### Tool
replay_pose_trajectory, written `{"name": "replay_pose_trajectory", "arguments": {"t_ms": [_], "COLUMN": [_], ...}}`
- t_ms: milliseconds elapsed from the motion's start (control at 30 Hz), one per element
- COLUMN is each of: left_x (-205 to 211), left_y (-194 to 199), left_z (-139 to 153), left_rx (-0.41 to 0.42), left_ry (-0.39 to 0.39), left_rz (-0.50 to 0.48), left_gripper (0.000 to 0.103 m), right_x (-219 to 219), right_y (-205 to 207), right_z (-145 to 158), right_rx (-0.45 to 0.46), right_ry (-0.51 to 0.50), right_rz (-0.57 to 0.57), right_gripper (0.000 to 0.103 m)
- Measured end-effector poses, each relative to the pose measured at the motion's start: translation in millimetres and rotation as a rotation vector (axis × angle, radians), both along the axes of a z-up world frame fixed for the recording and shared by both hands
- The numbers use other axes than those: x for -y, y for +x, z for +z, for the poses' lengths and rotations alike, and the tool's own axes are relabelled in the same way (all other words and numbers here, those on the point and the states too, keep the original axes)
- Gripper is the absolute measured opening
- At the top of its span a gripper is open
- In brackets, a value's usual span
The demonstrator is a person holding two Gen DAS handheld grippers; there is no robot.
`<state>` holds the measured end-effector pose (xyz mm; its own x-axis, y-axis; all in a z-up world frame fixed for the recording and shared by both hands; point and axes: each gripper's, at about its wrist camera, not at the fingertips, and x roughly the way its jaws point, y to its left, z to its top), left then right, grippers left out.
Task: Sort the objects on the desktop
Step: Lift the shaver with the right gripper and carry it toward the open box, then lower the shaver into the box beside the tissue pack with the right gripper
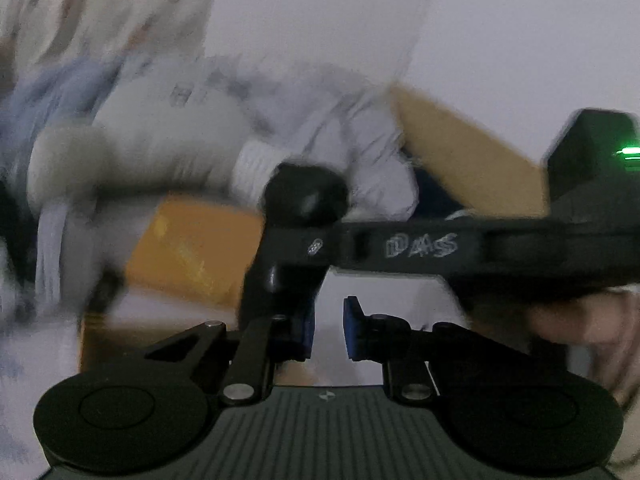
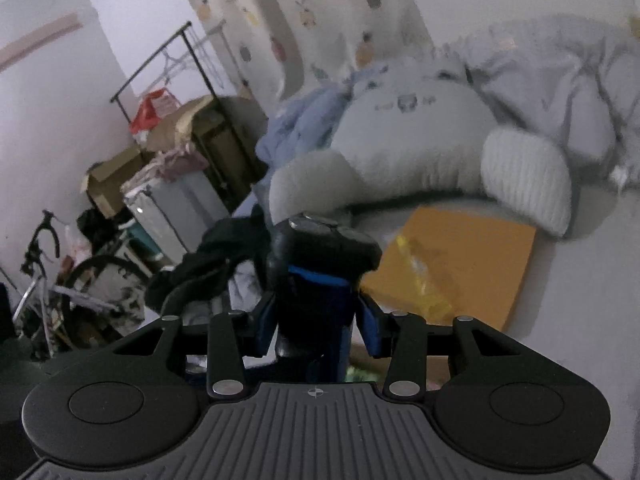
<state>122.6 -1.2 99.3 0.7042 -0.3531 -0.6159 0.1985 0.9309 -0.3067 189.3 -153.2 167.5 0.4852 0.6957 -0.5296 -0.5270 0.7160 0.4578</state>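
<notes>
Currently:
Shaver: electric shaver [image 2: 320, 256] pinched upright in right hand-held gripper [image 2: 316, 320], head pointing away, above the bed [image 2: 580, 280].
Left hand-held gripper [image 1: 329, 326]: pressed nearly together, nothing held.
Nearer hand: right.
Beyond: orange envelope [image 2: 460, 264], pillow [image 2: 420, 140].

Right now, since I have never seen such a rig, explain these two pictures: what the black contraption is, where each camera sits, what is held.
No robot: a person carries a two-finger gripper in each hand, each with a wide-angle camera looking along its fingers. The right wrist view shows the right gripper shut on a black electric shaver; beyond lie an orange envelope and a white plush cushion on a bed. The blurred left wrist view shows the left gripper, closed and empty, with the right one crossing ahead.
</notes>
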Motion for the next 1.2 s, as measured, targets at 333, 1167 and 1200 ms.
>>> {"name": "replay_pose_trajectory", "arguments": {"t_ms": [333,1167,1200], "left_x": [-17.0,9.9,9.6], "left_y": [-6.3,-67.8,-67.1], "left_z": [-54.7,-55.3,-57.7], "left_rx": [-0.071,0.048,0.037], "left_ry": [0.023,0.151,0.159], "left_rz": [-0.015,-0.053,-0.049], "left_gripper": [0.018,0.08,0.074], "right_x": [-7.1,16.7,15.5], "right_y": [-31.6,-64.1,-65.1], "right_z": [-75.3,-45.5,-45.1], "right_rx": [-0.079,-0.058,-0.06], "right_ry": [-0.021,0.014,0.015], "right_rz": [0.041,0.102,0.108], "right_gripper": [0.046,0.046,0.046]}}
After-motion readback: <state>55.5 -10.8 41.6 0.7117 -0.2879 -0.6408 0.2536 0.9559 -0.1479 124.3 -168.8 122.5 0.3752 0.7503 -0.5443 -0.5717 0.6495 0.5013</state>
